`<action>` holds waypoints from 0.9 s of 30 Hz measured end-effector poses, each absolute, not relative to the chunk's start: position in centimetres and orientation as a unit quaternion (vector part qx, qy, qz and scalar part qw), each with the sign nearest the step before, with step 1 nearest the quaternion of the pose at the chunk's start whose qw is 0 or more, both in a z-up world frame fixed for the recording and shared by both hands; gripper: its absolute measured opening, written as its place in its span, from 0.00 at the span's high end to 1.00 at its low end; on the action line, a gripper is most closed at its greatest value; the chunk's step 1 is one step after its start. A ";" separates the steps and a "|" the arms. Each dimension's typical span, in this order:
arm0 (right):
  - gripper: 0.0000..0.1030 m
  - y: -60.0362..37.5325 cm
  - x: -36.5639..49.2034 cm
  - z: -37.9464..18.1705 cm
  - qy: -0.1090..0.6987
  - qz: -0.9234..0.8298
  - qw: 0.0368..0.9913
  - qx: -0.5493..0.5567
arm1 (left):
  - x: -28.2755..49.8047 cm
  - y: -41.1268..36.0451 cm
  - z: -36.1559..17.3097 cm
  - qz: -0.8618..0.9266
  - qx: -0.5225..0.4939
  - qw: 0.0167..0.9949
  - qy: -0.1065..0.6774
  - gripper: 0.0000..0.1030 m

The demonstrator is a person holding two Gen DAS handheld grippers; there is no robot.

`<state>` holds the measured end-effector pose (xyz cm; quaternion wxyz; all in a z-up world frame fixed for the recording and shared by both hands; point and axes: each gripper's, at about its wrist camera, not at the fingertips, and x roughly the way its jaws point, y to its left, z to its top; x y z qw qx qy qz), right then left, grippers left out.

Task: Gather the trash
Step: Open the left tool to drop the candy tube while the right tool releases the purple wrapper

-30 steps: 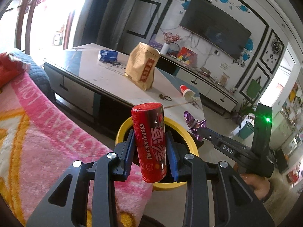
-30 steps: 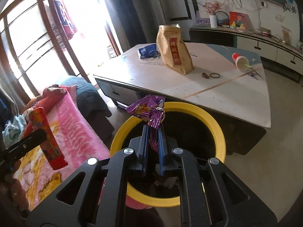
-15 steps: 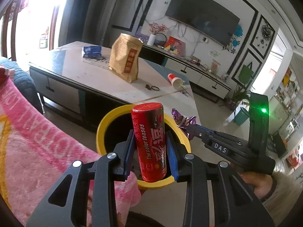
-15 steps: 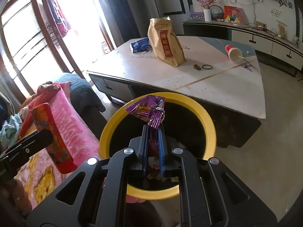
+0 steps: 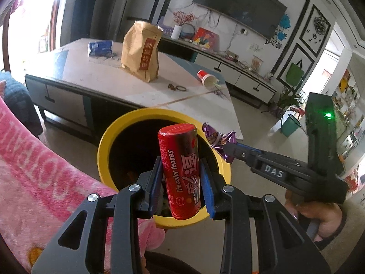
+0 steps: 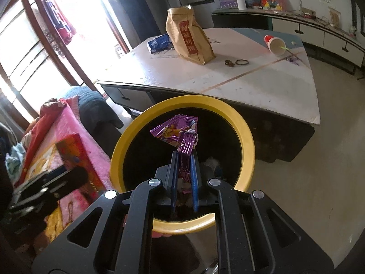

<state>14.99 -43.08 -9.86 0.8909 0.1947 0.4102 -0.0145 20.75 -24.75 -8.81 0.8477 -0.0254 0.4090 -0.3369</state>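
Observation:
My left gripper (image 5: 182, 164) is shut on a red snack tube (image 5: 180, 171), held upright over the near side of the yellow-rimmed bin (image 5: 107, 141). My right gripper (image 6: 183, 157) is shut on a crumpled purple wrapper (image 6: 180, 132) and holds it above the bin's (image 6: 247, 150) dark opening, which has some trash at the bottom. The right gripper (image 5: 230, 148) with the wrapper (image 5: 216, 139) also shows in the left wrist view over the bin's right rim. The left gripper shows blurred at the left of the right wrist view with the tube (image 6: 75, 157).
A low table (image 6: 262, 86) stands behind the bin with a brown paper bag (image 6: 189, 38), a blue packet (image 6: 159, 43), a tipped red paper cup (image 6: 273, 43) and small rings (image 6: 237, 62). A pink blanket (image 5: 34, 166) lies left. A TV cabinet (image 5: 239, 73) is behind.
Both grippers have moved closer over the bin, which now sits lower and larger in both views. Each still holds its item.

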 end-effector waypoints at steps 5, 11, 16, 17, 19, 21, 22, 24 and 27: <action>0.92 -43.6 14.9 -9.9 0.408 -0.024 0.889 0.206 | 21.9 -26.1 -9.4 -0.336 -0.026 0.844 0.418 0.70; 0.66 -44.5 14.3 -9.7 0.401 -0.051 0.891 0.205 | 23.1 -26.4 -9.9 -0.329 -0.032 0.842 0.426 0.44; 0.52 -44.6 13.8 -9.3 0.396 -0.059 0.894 0.201 | 22.9 -25.6 -9.5 -0.324 -0.043 0.844 0.425 0.17; 0.50 -44.4 13.6 -9.2 0.394 -0.060 0.896 0.197 | 23.0 -25.4 -9.4 -0.320 -0.047 0.845 0.427 0.13; 0.47 -44.4 13.5 -9.0 0.392 -0.062 0.898 0.190 | 23.0 -25.0 -9.3 -0.312 -0.051 0.846 0.429 0.08; 0.41 -44.2 13.4 -8.8 0.390 -0.063 0.900 0.185 | 22.9 -24.5 -9.1 -0.304 -0.053 0.849 0.428 0.06; 0.29 -44.2 13.3 -8.7 0.389 -0.064 0.900 0.185 | 22.9 -24.2 -9.0 -0.300 -0.054 0.851 0.427 0.06; 0.25 -44.1 13.1 -8.3 0.379 -0.071 0.904 0.182 | 22.8 -23.5 -8.5 -0.288 -0.054 0.857 0.424 0.06; 0.22 -43.6 12.9 -7.7 0.373 -0.069 0.909 0.171 | 22.5 -22.6 -7.9 -0.273 -0.052 0.865 0.417 0.06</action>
